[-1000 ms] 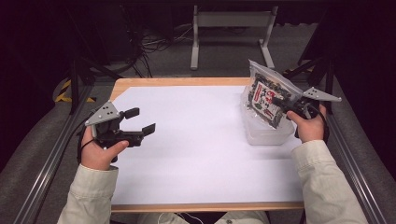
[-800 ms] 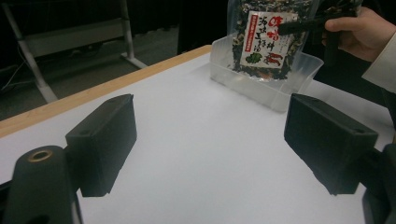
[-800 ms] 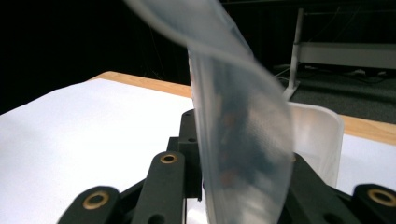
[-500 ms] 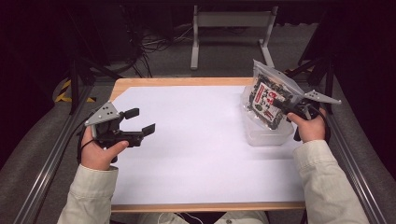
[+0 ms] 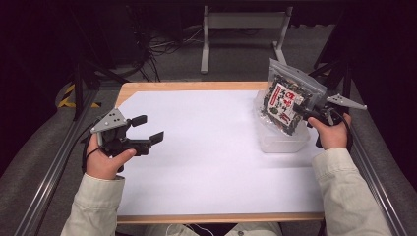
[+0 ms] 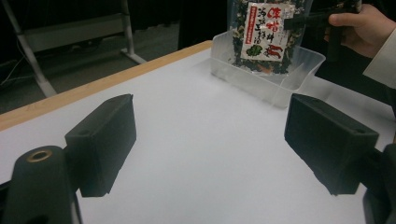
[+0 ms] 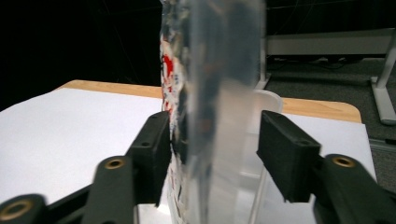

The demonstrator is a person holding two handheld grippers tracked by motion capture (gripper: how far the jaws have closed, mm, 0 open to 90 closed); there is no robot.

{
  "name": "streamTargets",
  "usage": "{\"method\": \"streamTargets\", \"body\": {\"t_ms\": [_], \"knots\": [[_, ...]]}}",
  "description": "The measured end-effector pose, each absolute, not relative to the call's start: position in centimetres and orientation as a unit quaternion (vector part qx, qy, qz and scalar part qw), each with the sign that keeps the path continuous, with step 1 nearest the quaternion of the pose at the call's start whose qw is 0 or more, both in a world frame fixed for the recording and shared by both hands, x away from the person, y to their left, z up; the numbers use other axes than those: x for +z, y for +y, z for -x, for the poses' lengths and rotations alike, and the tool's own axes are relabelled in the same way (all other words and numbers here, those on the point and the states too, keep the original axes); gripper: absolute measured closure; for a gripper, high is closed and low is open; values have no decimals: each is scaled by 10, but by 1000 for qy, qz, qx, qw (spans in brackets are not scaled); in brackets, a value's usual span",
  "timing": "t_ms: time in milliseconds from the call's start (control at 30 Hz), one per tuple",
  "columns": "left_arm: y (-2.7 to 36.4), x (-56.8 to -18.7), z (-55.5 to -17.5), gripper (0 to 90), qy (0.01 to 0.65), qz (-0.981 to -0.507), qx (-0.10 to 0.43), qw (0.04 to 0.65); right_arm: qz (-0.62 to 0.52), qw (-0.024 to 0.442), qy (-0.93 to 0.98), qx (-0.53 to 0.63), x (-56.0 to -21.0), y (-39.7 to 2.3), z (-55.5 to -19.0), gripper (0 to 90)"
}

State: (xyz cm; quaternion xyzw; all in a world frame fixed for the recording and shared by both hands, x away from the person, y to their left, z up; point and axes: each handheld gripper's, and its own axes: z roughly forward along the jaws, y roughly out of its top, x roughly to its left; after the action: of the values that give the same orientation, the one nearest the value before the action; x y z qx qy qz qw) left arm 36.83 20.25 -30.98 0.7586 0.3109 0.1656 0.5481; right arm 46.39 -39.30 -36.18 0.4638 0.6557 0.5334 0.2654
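A clear snack bag (image 5: 287, 105) with a red-and-white label and dark contents stands upright, its lower end inside a clear plastic tub (image 5: 282, 142) at the table's right side. My right gripper (image 5: 307, 114) is shut on the bag's right edge; in the right gripper view the bag (image 7: 210, 93) fills the gap between both jaws, edge-on, above the tub (image 7: 268, 98). My left gripper (image 5: 150, 128) is open with nothing in it, held low over the white table top (image 5: 206, 147) at the left. From the left gripper view (image 6: 210, 154) the bag (image 6: 264, 32) and tub (image 6: 261, 86) stand far ahead.
White sheet covers the wooden table, whose bare edge (image 5: 196, 86) shows at the back. Metal rails (image 5: 54, 162) run along both sides. A grey metal stand (image 5: 241, 22) and cables lie on the floor beyond.
The bag has shifted slightly to the right with my right gripper, staying over the tub. The left gripper has not moved.
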Motion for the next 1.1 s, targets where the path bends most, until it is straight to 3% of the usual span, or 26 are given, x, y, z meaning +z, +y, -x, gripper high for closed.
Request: {"method": "streamTargets", "body": {"t_ms": [167, 633, 967, 1100], "knots": [[201, -312, -369, 173, 312, -761, 164, 545, -478, 271, 648, 527, -362, -395, -463, 359], [201, -324, -371, 163, 321, -771, 152, 529, -459, 269, 657, 535, -351, -393, -448, 290], [209, -340, -361, 137, 336, -772, 138, 521, -424, 329, 666, 517, -323, -381, -400, 268], [216, -349, -355, 118, 344, -769, 132, 522, -396, 317, 686, 521, -320, -370, -384, 268]]}}
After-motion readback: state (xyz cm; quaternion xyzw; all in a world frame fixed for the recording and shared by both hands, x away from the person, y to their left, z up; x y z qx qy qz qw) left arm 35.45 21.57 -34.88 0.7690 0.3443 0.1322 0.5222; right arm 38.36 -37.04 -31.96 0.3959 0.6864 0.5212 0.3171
